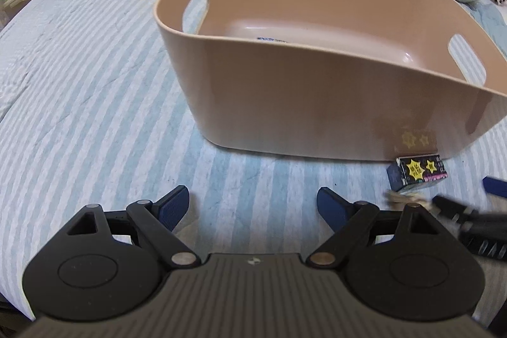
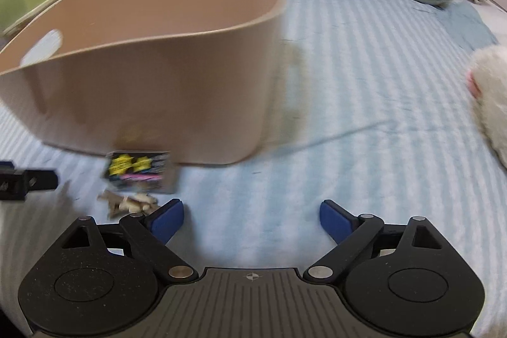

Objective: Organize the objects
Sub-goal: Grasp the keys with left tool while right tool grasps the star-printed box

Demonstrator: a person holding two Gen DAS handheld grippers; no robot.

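Judging by the near-empty tan bin (image 1: 317, 103), which shows only a sliver of something white and blue inside, organizing has barely begun. Both the left gripper (image 1: 253, 206) and right gripper (image 2: 252, 219) gape wide, carrying nothing. A small black box (image 2: 139, 170) against the bin's front wall, a pale little object (image 2: 130, 203) beside it, and a white furry thing (image 2: 491, 97) well to the right all remain on the striped bedspread (image 1: 79, 84).

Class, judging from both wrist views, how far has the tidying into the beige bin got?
Done: one blue-printed item lies in the beige bin. In hand: nothing; left gripper and right gripper are open. Left: small black box, tan clutter, white fluffy thing.
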